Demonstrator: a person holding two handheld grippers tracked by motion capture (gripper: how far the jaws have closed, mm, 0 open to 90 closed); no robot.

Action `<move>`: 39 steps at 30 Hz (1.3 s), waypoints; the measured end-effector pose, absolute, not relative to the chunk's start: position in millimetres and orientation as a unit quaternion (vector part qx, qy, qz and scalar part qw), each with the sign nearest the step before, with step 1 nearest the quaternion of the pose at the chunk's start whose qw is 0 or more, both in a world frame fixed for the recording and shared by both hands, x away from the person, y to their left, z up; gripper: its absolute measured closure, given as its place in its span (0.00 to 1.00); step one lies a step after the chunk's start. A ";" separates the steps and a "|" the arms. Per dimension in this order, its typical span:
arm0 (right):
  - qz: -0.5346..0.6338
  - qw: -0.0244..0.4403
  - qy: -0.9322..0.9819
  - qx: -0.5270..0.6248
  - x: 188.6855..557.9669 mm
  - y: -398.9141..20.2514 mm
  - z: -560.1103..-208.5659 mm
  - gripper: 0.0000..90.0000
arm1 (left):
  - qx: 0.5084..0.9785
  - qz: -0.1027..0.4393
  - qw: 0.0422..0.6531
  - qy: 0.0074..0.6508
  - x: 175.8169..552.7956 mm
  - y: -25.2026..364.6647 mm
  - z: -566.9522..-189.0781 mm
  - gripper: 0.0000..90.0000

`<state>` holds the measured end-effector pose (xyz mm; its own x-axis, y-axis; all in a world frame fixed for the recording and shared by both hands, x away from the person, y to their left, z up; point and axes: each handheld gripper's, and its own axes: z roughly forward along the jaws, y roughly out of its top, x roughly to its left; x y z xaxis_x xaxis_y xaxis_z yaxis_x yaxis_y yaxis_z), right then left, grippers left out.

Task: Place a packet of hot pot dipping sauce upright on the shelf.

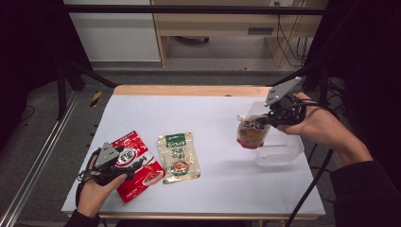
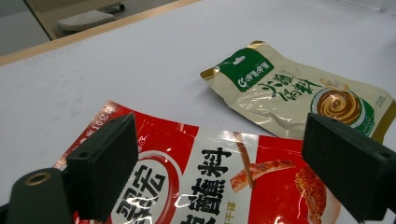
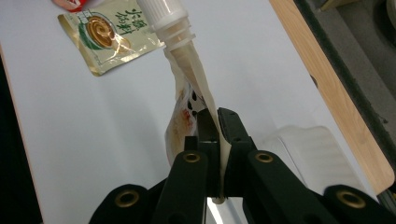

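Spouted sauce pouch (image 1: 252, 131) is pinched at its edge in the shut right gripper (image 1: 265, 120) and hangs clear of the worktop (image 1: 213, 113), near the right edge, just beside the clear plastic bin (image 1: 283, 147). In the right gripper view the pouch edge (image 3: 205, 98) is seen clamped between the jaws, white screw cap (image 3: 161, 14) pointing away. The step in hand is judged to be dropping the pouch into the bin. To do it well, the grip should be kept firm until the pouch bottom is over the bin mouth, since only a thin seam is held and the body can swing; the pouch should be lowered inside the walls before release so the light bin is not knocked or tipped.

Left gripper (image 1: 124, 166) is held wide over the red seasoning packet (image 1: 137, 165) near the front left corner, jaws on either side and nothing pinched; packet (image 2: 210, 182) lies flat between them in the left gripper view. Beige sauce packet (image 1: 178, 157) lies flat just beside it, toward the middle (image 2: 299, 88). A flat packet is judged hard to pinch; an edge should be caught
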<state>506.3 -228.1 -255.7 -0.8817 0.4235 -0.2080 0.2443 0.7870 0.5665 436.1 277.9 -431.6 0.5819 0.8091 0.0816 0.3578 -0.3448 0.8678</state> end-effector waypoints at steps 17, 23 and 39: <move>0.275 0.169 0.922 0.214 502.0 -274.7 -267.9 0.99 | 0.765 0.264 0.438 0.391 436.4 290.2 -429.2 0.11; 0.276 0.170 0.919 0.225 500.4 -288.7 -273.0 0.99 | 0.766 0.264 0.436 0.391 436.4 289.6 -429.5 0.11; 0.277 0.164 0.914 0.248 493.4 -313.8 -282.8 0.99 | 0.766 0.266 0.433 0.394 436.9 292.4 -429.8 0.11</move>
